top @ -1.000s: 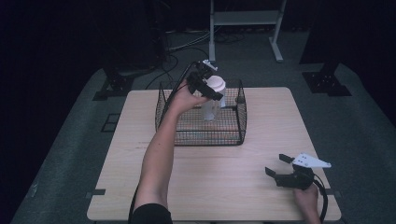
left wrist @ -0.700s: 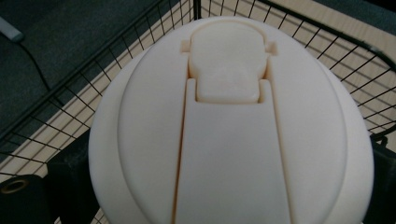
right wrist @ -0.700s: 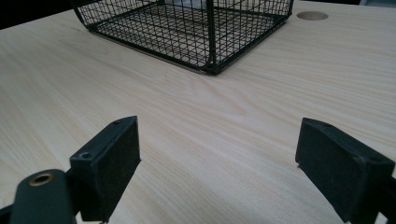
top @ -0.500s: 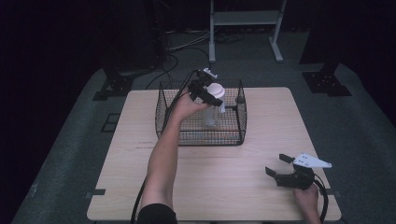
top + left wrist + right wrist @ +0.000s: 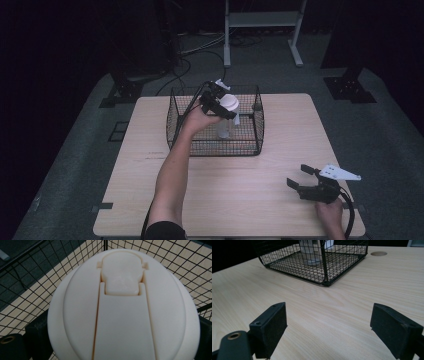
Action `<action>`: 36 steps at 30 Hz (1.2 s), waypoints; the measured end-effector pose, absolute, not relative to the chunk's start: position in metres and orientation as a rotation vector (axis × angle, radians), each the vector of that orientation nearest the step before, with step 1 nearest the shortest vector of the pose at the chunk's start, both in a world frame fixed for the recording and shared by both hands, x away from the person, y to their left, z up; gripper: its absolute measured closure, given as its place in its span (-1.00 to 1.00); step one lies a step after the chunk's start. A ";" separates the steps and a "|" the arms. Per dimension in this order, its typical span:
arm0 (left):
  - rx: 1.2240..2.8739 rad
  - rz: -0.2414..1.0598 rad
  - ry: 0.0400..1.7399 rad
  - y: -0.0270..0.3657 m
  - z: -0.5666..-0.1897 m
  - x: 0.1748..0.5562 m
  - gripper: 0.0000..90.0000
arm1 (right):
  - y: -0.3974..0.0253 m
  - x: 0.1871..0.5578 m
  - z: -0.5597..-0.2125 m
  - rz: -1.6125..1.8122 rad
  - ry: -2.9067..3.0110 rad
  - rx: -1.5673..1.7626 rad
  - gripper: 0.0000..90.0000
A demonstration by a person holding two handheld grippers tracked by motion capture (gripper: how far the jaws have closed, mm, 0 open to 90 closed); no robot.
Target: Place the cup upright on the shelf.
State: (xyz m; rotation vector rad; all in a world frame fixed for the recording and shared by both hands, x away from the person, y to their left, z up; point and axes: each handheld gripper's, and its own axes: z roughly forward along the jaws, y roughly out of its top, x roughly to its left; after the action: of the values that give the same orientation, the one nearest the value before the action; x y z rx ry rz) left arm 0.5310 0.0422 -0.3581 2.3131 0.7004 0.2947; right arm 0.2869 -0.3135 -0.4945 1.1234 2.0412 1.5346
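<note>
Left hand-held gripper (image 5: 218,103) is clamped on the bottle (image 5: 227,116) by its lid inside the wire basket (image 5: 215,145), right hand-held gripper (image 5: 306,184) rests spread wide on the worktop (image 5: 240,185). Top-heavy grip imo, so it could tip on release

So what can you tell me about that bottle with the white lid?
The bottle has a see-through body and a round cream lid with a flip cap, shut. It looks like plastic. It stands upright inside the black wire basket on the table. The left gripper grips it just under the lid.
</note>
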 end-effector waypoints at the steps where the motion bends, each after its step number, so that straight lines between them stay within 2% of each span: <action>1: 2.311 0.298 0.693 0.042 -0.358 0.530 -0.89 | -0.314 0.287 -0.495 1.542 2.037 1.126 -0.71; 30: 2.321 0.341 0.656 0.046 -0.359 0.520 -0.90 | -0.307 0.288 -0.495 1.463 2.071 1.121 -0.71; 36: 2.293 0.335 0.659 0.047 -0.357 0.520 -0.97 | -0.307 0.288 -0.495 1.465 2.072 1.120 -0.72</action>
State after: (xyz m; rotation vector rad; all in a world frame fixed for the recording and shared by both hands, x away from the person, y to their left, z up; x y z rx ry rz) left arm 0.5199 0.0474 -0.3567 2.2933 0.6593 0.3352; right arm 0.2882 -0.3066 -0.4951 1.1203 2.0721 1.4651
